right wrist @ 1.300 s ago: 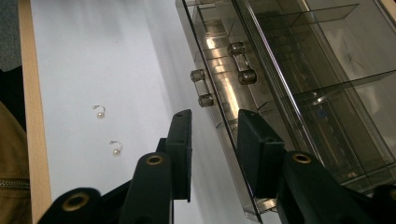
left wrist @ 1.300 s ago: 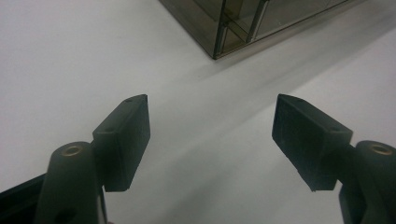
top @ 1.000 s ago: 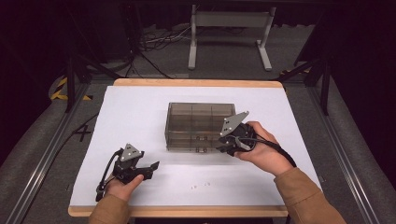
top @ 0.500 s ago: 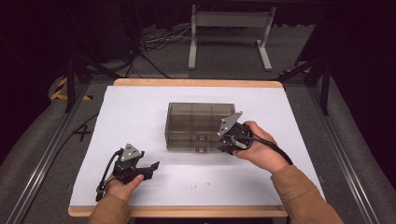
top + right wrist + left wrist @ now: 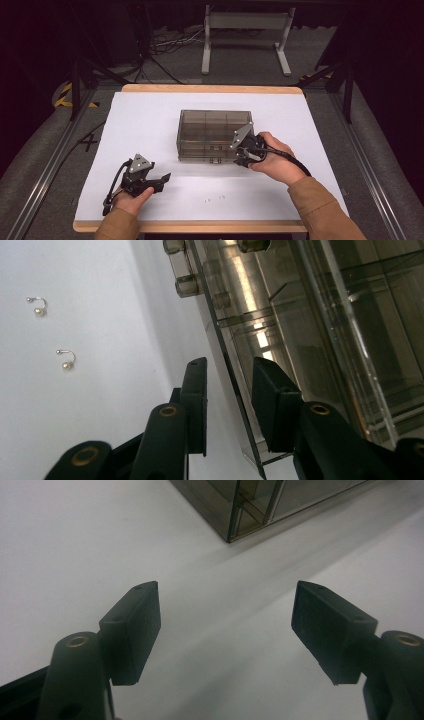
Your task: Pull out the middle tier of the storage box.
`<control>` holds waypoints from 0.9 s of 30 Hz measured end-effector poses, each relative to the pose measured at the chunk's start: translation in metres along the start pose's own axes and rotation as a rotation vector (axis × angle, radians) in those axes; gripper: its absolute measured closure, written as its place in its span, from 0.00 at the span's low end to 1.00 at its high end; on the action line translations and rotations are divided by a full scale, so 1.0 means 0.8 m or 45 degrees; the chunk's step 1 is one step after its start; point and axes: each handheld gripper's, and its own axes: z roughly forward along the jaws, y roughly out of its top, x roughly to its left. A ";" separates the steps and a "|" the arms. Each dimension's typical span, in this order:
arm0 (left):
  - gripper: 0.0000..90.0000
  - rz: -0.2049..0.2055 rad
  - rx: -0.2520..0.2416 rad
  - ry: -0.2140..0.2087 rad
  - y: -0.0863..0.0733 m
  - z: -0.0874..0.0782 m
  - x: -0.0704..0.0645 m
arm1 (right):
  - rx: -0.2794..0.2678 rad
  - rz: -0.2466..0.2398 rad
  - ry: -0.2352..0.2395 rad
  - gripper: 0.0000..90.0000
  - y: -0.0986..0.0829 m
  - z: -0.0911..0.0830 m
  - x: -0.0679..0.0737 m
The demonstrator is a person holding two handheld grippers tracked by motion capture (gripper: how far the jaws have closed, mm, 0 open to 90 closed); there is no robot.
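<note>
Item: smoked-transparent plastic organiser box point(image 5: 214, 135), hinged lid, divided inside into compartments — stands near the middle of the white table point(image 5: 150, 120), long side toward the person.

Material and handling: thin, rigid plastic walls; judged light, stiff and smooth, so likely to slide on the white surface when pushed or pried at one end. The lid's front lip point(image 5: 227, 375) is a narrow edge — the best purchase, though thin enough to flex or slip out of a shallow bite. Small knuckle-like lugs point(image 5: 186, 286) sit along the same edge; probably latch or hinge parts, cannot tell which.

Right gripper point(image 5: 245, 151): at the box's near right corner, jaws straddling the front lip, one pad either side, narrowly parted; whether they already press the plastic cannot be told from the right gripper view.

Left gripper point(image 5: 157, 181): resting low on the table, well apart from the box, jaws spread wide and holding nothing; the box's near left corner point(image 5: 227, 532) lies ahead of it.

Also present: two small pearl-tipped hook earrings point(image 5: 37, 305) on the table in front of the box — tiny, easily scattered.

Advice: take the lip deep and steady the box's far end with the free gripper.
</note>
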 end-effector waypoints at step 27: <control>0.31 -0.004 -0.002 0.000 0.000 0.000 0.000 | 0.098 -0.075 0.007 0.90 0.004 0.008 0.004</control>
